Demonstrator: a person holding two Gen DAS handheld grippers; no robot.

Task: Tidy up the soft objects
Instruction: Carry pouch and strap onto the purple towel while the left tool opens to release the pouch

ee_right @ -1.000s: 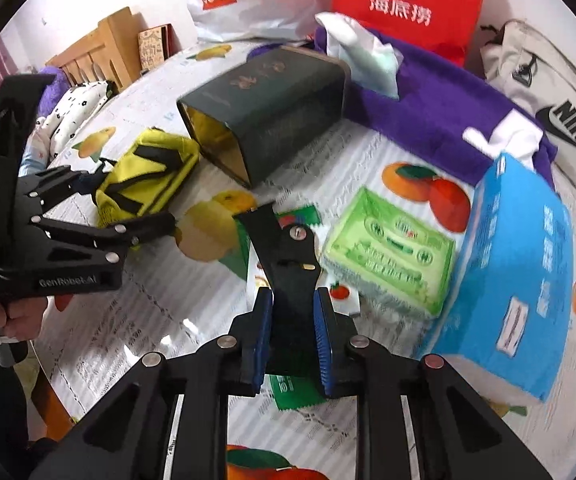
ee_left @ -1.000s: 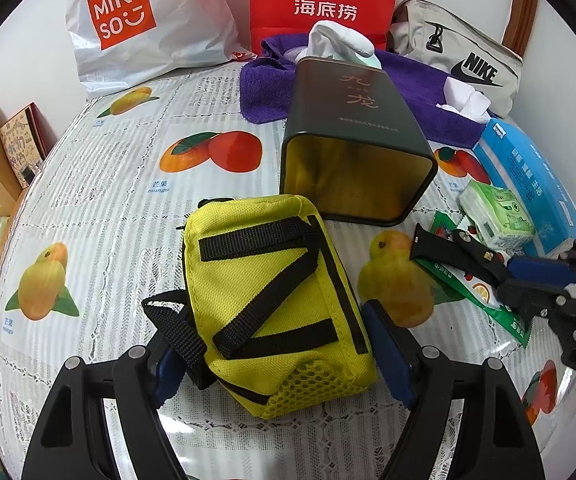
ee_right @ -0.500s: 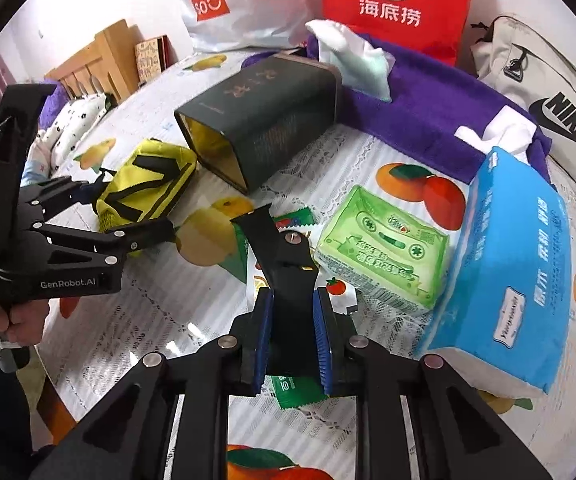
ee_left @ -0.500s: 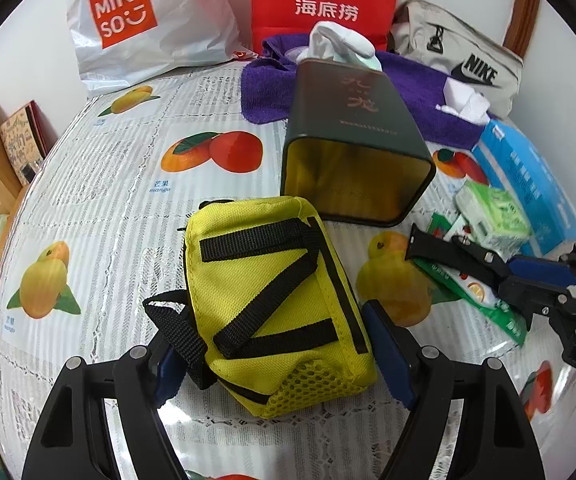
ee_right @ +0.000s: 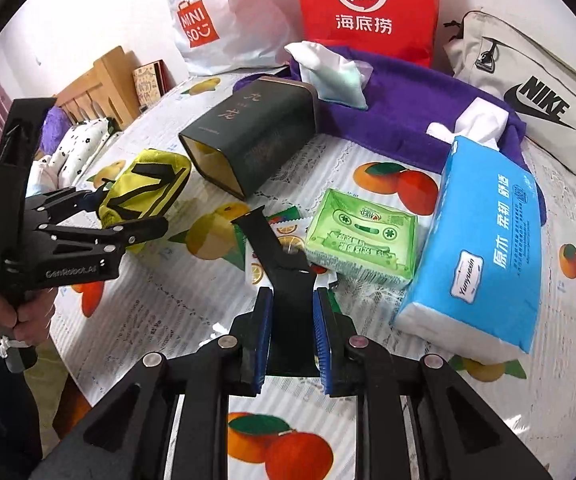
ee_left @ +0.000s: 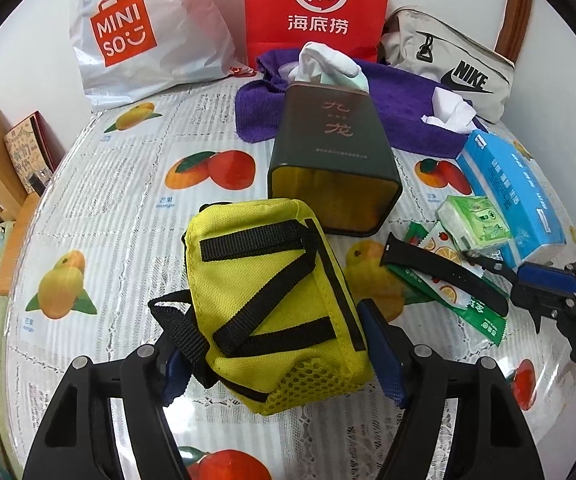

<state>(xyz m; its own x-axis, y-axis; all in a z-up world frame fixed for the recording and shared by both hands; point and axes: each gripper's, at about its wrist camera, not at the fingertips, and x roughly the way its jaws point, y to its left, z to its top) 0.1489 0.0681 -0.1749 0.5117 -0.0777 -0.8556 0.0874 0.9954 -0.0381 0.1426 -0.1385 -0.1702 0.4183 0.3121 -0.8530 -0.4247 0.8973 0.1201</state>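
On a fruit-print counter (ee_left: 135,216), the left tongs (ee_left: 275,354) were closing around a yellow pouch (ee_left: 271,292) that lay at about six o'clock in the left wrist view, blue pads flanking its lower sides, the right one at the fabric and the left hidden behind a loop of black webbing. The pouch looked soft and light, likely to crumple under pressure; a grip across its padded body, clear of the loose strap at eight o'clock, seemed surest. The right tongs (ee_right: 290,332) were clamped together on a black strap (ee_right: 283,280), thin, flexible and apt to droop, held near one end with the free end pointing toward twelve o'clock over a snack packet (ee_left: 464,300). A dark tin (ee_left: 332,168) lay on its side with its open mouth facing the pouch, a plausible receptacle. Green tissues (ee_right: 362,236) and a blue tissue pack (ee_right: 484,248) sat at two o'clock in the right wrist view.
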